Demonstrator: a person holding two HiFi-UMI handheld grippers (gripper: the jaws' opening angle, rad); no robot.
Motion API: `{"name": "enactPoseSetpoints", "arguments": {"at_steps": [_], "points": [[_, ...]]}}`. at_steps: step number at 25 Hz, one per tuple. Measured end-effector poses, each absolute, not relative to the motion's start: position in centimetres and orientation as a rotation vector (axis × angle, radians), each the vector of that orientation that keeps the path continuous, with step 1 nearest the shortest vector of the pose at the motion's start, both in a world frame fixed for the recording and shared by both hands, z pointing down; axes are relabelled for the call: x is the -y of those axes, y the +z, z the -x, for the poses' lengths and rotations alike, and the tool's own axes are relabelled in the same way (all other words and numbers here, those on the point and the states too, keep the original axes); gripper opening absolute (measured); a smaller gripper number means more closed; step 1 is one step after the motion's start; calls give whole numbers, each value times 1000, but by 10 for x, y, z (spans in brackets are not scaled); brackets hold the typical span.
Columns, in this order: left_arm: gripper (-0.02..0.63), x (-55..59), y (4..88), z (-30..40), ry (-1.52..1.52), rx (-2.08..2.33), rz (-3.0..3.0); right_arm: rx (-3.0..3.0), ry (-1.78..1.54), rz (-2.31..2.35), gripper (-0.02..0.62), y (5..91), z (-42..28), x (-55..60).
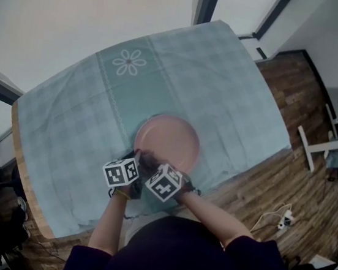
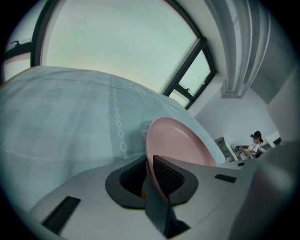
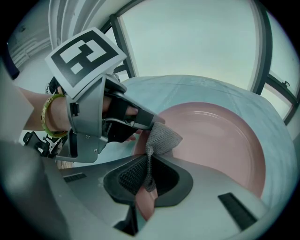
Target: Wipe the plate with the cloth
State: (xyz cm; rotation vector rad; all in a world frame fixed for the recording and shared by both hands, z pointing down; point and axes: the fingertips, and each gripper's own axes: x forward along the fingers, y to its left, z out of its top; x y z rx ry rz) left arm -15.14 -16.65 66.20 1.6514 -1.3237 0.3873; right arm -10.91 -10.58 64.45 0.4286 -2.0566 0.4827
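Head view, looking steeply down: round pink plate (image 1: pixel 168 142) toward the near edge of the counter (image 1: pixel 18 164), on a pale teal checked tablecloth (image 1: pixel 65 124) with a stitched flower (image 1: pixel 129 62). Both grippers bunched at the plate's near rim, marker cubes (image 1: pixel 121 172) side by side and nearly touching.

Left gripper view: left gripper (image 2: pixel 150 167) closed on the plate's rim, ribbed black pads (image 2: pixel 169 176) on either face of the edge. Probably there as an anchor, to keep the plate from sliding or spinning on the tablecloth under the wiping strokes. Hard to say whether flat on the tablecloth or slightly raised at that side.

Right gripper view: right gripper (image 3: pixel 146 172) pinching a grey cloth (image 3: pixel 161 139), closed on its lower fold. Small free flap standing out above the jaws and over the plate's inner rim, just beside the left gripper's tip. Held short like that, likely for firm pressure and little flopping.

Plate smooth, glossy and shallow, with a raised lip and a faint ring round the well. Looks hard and slippery, hence the clamp. Cloth coarse, knitted or waffle-textured, soft and limp. No visible dirt or wet on the plate. Wiping seemingly at its start, near rim first.
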Motion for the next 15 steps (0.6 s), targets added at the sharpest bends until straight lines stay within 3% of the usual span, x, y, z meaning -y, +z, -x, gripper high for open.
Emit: {"name": "enactPoseSetpoints", "arguments": {"at_steps": [15], "points": [[58,167,661,150,380,1327,-1650,2096,568,-477,32,617,88,107]]}}
